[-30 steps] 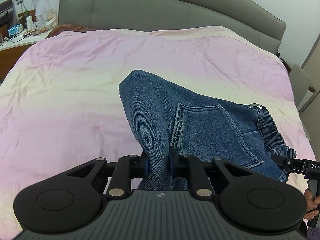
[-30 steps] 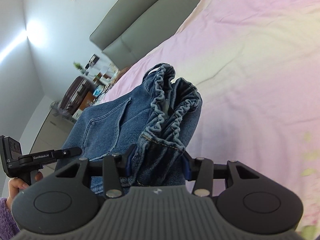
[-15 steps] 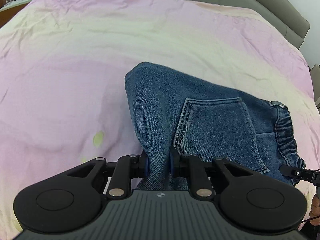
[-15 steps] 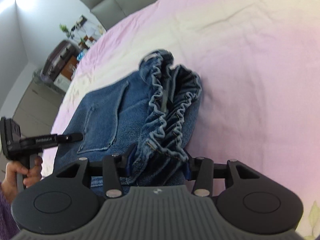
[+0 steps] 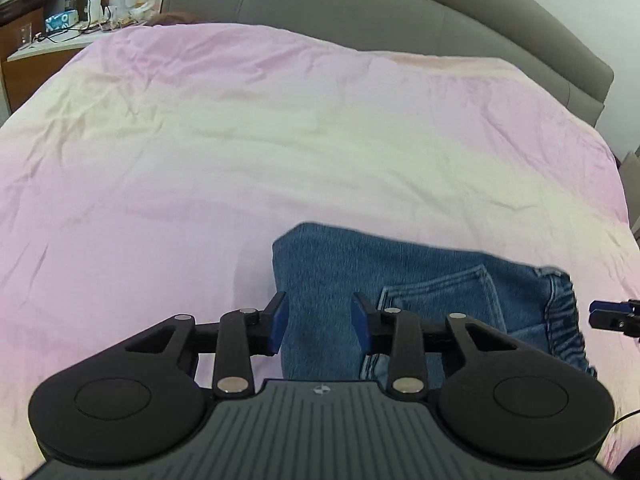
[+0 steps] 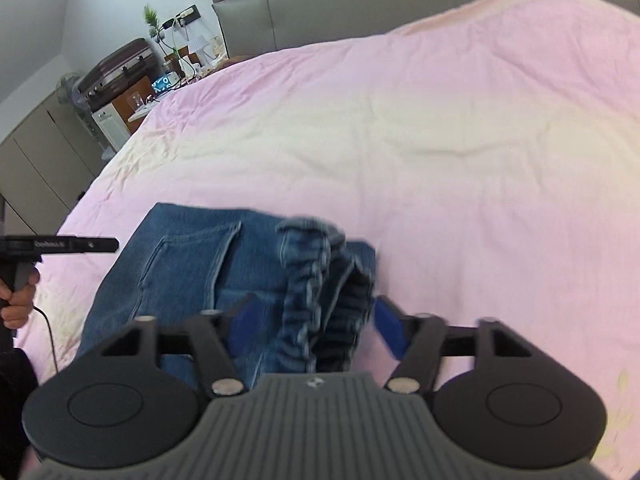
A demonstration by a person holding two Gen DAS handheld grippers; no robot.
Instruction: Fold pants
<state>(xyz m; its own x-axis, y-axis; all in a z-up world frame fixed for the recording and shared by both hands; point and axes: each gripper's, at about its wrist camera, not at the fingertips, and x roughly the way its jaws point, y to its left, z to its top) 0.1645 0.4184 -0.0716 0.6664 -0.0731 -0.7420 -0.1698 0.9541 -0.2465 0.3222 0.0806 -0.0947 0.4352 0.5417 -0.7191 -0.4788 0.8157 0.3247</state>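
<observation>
In the left wrist view the left gripper [image 5: 319,322] fills the bottom of the frame with its jaws spread wide; the blue pads [image 5: 277,322] stand on either side of the denim edge without pinching it. In the right wrist view the right gripper [image 6: 308,326] sits at the bottom centre, also spread wide, its blue pads clear of the gathered waistband [image 6: 320,280] that lies between them.

The pants [image 5: 420,300] are blue denim, folded into a compact rectangle lying flat on the pink bedspread [image 5: 280,140], in the lower right of the left view and the lower centre-left of the right view. A stitched back pocket [image 5: 444,300] faces up. The elastic waistband is ruched and stacked in layers at the right end of the bundle, its dark inside showing; this part is slightly blurred. The opposite end is a smooth folded edge.

At the left edge of the right view, the left gripper's fingers point toward the denim, and the person's hand [image 6: 18,300] grips its handle.

Beyond the bedspread stands a grey padded headboard [image 5: 400,12]. In the upper left of the right view a dark suitcase [image 6: 116,68] rests on a cabinet beside a cluttered bedside table [image 6: 160,92]; its small items are too small to tell.
</observation>
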